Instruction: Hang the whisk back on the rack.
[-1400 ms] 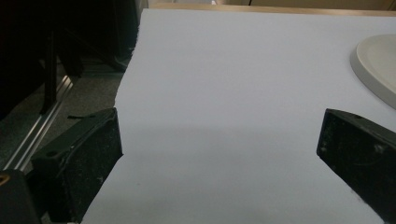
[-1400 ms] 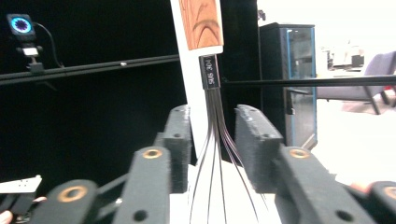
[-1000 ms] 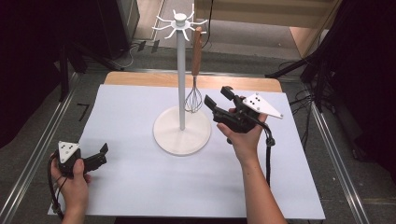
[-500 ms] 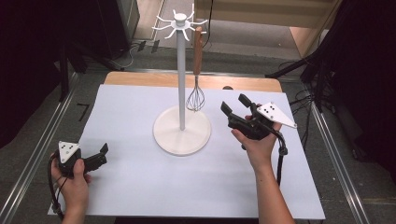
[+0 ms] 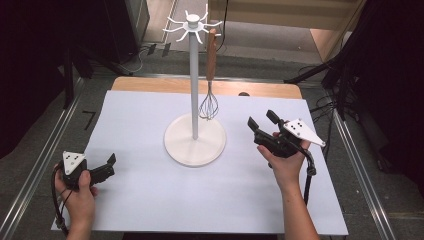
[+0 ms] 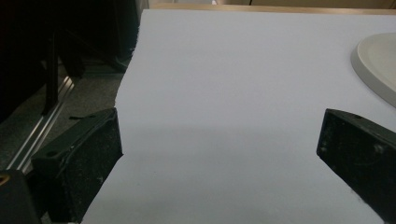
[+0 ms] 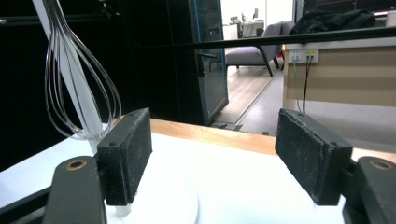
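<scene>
So your right gripper (image 5: pixel 263 121) sits off to the right of the stand (image 5: pixel 194 90), jaws spread wide and empty. The whisk (image 5: pixel 209 75) hangs from one of the top hooks by its wooden handle, wire head dangling just above the round base. Looks to me like the hanging part is done. Your left gripper (image 5: pixel 107 166) rests splayed open and empty near the mat's (image 5: pixel 150 200) corner. Next I'd just park both hands.
</scene>
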